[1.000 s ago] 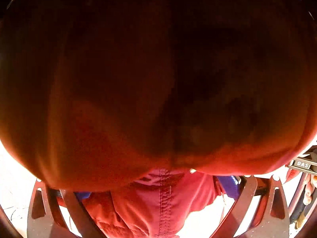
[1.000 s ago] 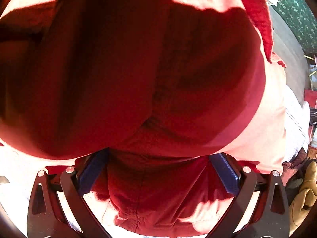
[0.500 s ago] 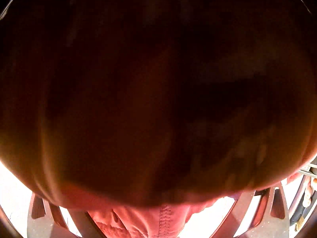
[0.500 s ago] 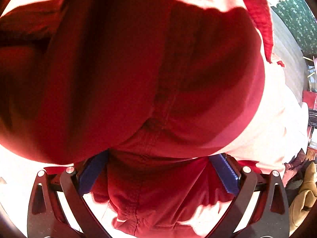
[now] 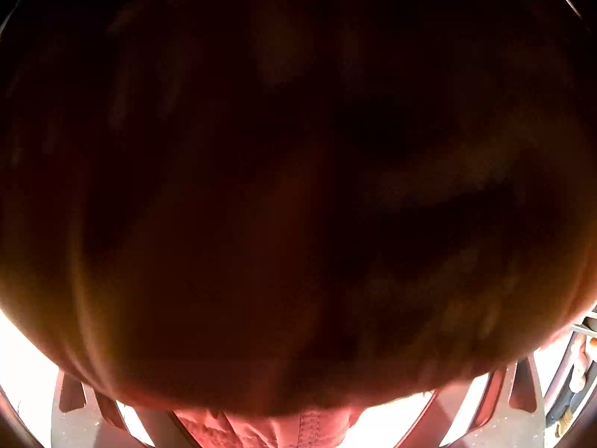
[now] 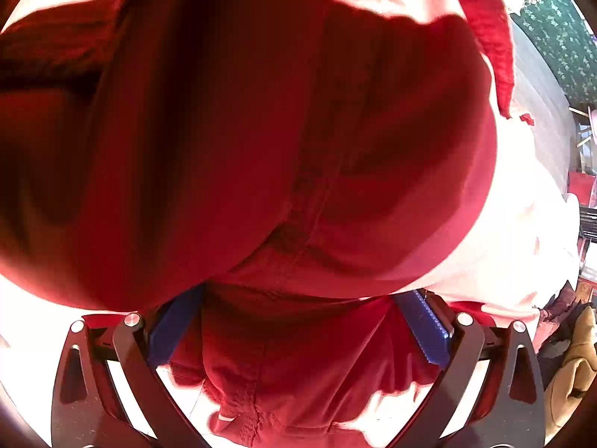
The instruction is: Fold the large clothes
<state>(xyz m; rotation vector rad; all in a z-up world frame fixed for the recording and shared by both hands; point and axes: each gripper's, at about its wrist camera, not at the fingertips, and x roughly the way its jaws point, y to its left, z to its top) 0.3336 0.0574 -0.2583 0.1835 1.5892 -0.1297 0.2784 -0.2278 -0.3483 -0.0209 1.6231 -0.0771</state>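
Observation:
A large red garment hangs right over the left wrist lens and fills nearly the whole view, dark and blurred. Only a stitched pink-red strip shows at the bottom, between the arms of my left gripper; its fingertips are hidden. In the right wrist view the same red garment billows over the lens. A bunched hem sits between the blue pads of my right gripper, which is shut on it.
A bright white surface lies under the cloth to the right. Beyond it are a green patterned wall and a tan object amid clutter. Cables and gear show at the left view's right edge.
In the left view the cloth has sunk lower over the lens, darkening it and hiding the blue pads. The right view has barely shifted.

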